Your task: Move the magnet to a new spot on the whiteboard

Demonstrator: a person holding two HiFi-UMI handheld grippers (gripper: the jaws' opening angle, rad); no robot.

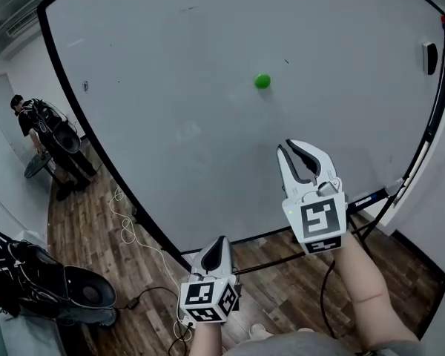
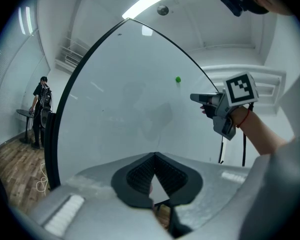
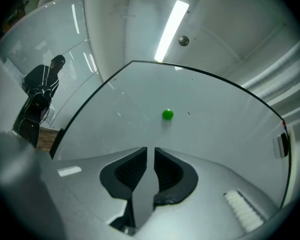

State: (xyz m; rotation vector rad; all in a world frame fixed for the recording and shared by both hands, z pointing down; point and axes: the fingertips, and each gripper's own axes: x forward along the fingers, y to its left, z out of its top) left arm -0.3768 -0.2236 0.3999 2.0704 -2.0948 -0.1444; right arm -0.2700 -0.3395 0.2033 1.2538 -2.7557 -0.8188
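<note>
A small round green magnet [image 1: 262,81] sticks to the upright whiteboard [image 1: 156,87], right of its middle. My right gripper [image 1: 302,153] is held below the magnet and short of the board, pointing at it. Its jaws stand a narrow gap apart with nothing between them. In the right gripper view the magnet [image 3: 167,114] shows just above the right gripper's [image 3: 150,149] tips. My left gripper [image 1: 218,242] hangs lower and to the left, shut and empty. From the left gripper [image 2: 154,155] view I see the magnet [image 2: 178,79] and the right gripper [image 2: 197,98].
A person [image 1: 30,121] stands by a round table at the far left. A black holder [image 1: 429,57] sits on the board's right edge. White cable [image 1: 126,228] lies on the wooden floor under the board. Black equipment [image 1: 52,288] stands at the lower left.
</note>
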